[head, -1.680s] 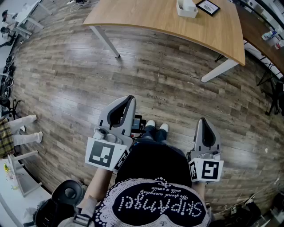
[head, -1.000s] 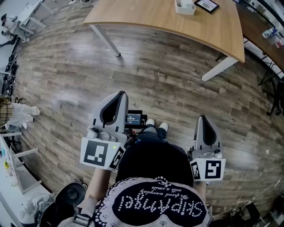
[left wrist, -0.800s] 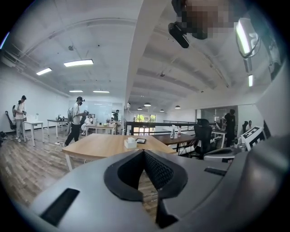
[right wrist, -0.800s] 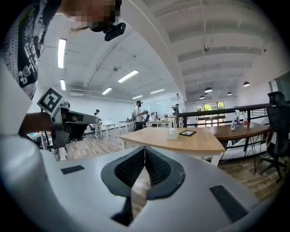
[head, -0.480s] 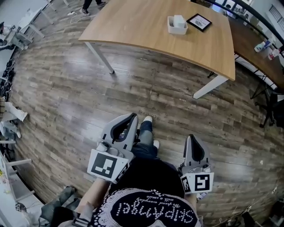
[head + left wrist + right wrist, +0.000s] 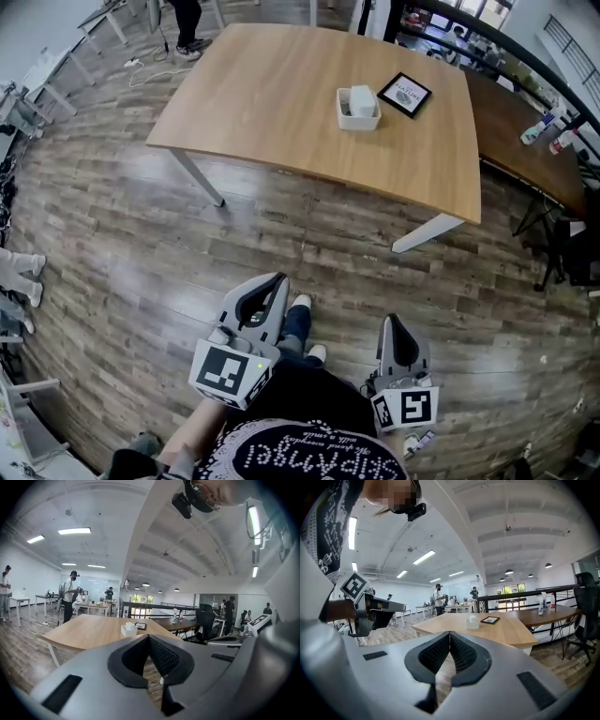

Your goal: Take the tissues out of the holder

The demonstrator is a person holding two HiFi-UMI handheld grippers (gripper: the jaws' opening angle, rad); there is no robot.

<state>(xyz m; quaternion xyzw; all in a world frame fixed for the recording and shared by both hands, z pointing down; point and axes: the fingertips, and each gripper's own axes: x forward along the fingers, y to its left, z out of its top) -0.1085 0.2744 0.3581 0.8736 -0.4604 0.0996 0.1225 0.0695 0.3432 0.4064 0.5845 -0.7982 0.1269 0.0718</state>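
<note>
Moved: table [image 6: 281, 103] has come fully into the head view, and both grippers sit lower in it.
Floor [image 6: 141, 244]: grey-brown planks.
Table: light wood top, white legs.
Holder [image 6: 359, 110]: white, on the table's far right part, tissues [image 6: 361, 97] standing inside, framed card [image 6: 404, 94] just beside.
Left gripper [image 6: 278, 278]: jaws pressed together, empty, well short of the table.
Right gripper [image 6: 389, 321]: likewise.
Room: open office with strip lights.

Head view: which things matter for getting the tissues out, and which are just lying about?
Job: tissues; white holder; left claw and right claw, both shut and empty, short of the table.
Lying about: framed picture; bottles on the next desk.
</note>
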